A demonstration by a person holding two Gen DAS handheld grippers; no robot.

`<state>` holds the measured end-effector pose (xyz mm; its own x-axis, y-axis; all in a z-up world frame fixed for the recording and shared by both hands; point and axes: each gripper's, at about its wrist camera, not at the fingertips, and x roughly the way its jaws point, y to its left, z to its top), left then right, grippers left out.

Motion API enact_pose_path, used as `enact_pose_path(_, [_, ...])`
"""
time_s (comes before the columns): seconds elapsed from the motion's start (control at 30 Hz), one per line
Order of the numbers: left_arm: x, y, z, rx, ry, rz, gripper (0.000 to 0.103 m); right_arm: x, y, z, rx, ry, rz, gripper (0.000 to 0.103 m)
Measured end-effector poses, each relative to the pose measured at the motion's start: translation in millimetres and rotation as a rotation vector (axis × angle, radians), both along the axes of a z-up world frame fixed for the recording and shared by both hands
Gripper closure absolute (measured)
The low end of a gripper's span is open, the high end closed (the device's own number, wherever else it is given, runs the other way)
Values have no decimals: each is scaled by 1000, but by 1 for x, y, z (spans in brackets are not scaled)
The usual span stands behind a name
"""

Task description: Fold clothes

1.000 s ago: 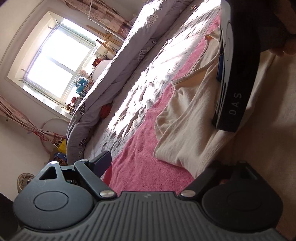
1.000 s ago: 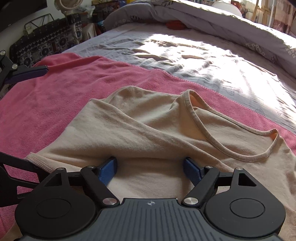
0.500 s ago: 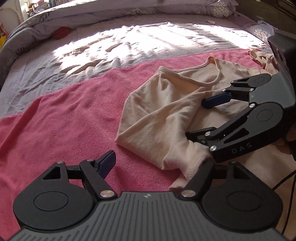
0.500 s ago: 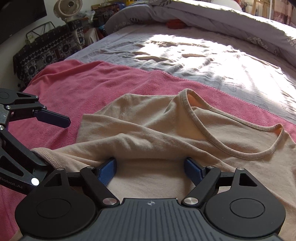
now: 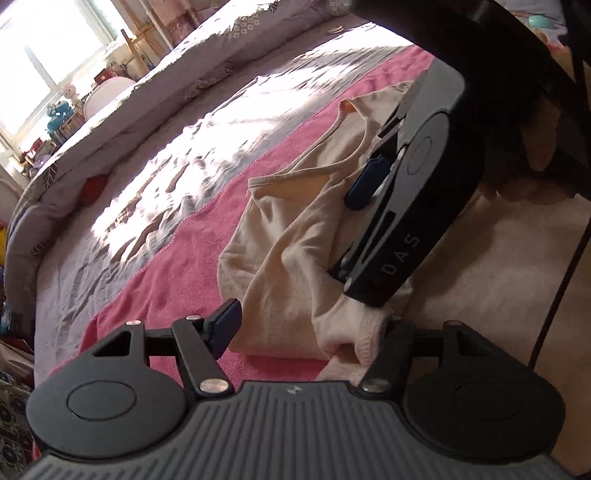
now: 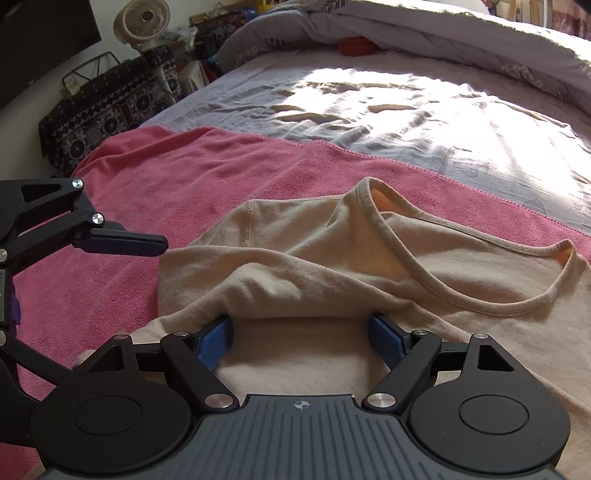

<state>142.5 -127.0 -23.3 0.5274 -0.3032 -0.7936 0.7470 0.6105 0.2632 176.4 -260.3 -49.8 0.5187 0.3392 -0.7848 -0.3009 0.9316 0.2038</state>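
Note:
A beige t-shirt (image 6: 295,258) lies partly folded on a pink towel (image 6: 166,177) on the bed; it also shows in the left wrist view (image 5: 295,258). My right gripper (image 6: 301,338) is open, its blue pads tucked under a raised fold of the shirt. In the left wrist view the right gripper (image 5: 354,236) rests on the shirt from the right. My left gripper (image 5: 306,328) is open at the shirt's near hem; its right finger is hidden by cloth. The left gripper also shows at the left edge of the right wrist view (image 6: 122,242).
A grey sheet (image 6: 369,96) covers the far half of the bed, with a rolled grey duvet (image 6: 443,33) and a red item (image 6: 356,46) behind it. A fan (image 6: 142,18) and a patterned black box (image 6: 107,99) stand left of the bed. A window (image 5: 48,55) lights the room.
The left wrist view has swung and tilted, and my left gripper now sits closer to the shirt's hem. The right gripper has stayed open under the fold, with the cloth bunched a little higher.

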Motion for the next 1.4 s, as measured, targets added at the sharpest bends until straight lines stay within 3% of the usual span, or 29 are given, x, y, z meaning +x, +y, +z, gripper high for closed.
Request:
enact_pose_path(0.17, [37, 33, 12, -255, 251, 206, 37, 8, -23, 1, 172, 62, -97, 23])
enact_pose_path(0.23, [44, 43, 13, -308, 306, 258, 37, 9, -27, 0, 204, 70, -113, 23])
enact_pose_path(0.3, [39, 40, 9, -271, 293, 255, 37, 9, -27, -1, 204, 69, -116, 23])
enact_pose_path(0.33, [35, 33, 9, -226, 260, 235, 37, 9, -25, -1, 194, 66, -114, 23])
enact_pose_path(0.4, [15, 11, 9, -93, 106, 160, 35, 8, -19, 0, 162, 57, -108, 23])
enact_pose_path(0.47, [-2, -5, 8, -12, -24, 106, 33, 9, -19, 1, 157, 63, -111, 23])
enact_pose_path(0.67, [-13, -28, 3, 51, -119, 66, 33, 11, -30, 2, 204, 103, -129, 24])
enact_pose_path(0.77, [-31, -49, -13, 201, -294, -11, 22, 12, -32, 1, 217, 111, -144, 25])
enact_pose_path(0.83, [-43, -56, -20, 255, -379, -42, 20, 13, -34, 1, 233, 119, -156, 25])
enact_pose_path(0.93, [-35, -58, -19, 209, -327, 80, 16, 12, -38, 1, 264, 129, -167, 25])
enact_pose_path(0.97, [-33, -62, -24, 239, -361, 123, 4, 12, -40, 1, 272, 135, -170, 25])
enact_pose_path(1.0, [-32, -67, -31, 284, -413, 161, 0, 12, -41, 2, 280, 141, -173, 25])
enact_pose_path(1.07, [-40, -80, -47, 386, -528, 146, 0, 12, -43, 3, 296, 153, -179, 25])
enact_pose_path(1.1, [-45, -84, -49, 400, -559, 127, 0, 12, -45, 3, 303, 158, -182, 25])
enact_pose_path(1.17, [-49, -81, -41, 336, -510, 120, 1, 12, -47, 4, 319, 170, -188, 25])
enact_pose_path(1.33, [-12, -32, -11, 39, -151, 320, 1, 10, -54, 7, 353, 205, -200, 25])
enact_pose_path(1.37, [-7, -25, -9, 18, -133, 350, 1, 9, -54, 10, 342, 205, -203, 25])
enact_pose_path(1.4, [-7, -23, -12, 50, -166, 357, 1, 7, -52, 18, 298, 173, -202, 27])
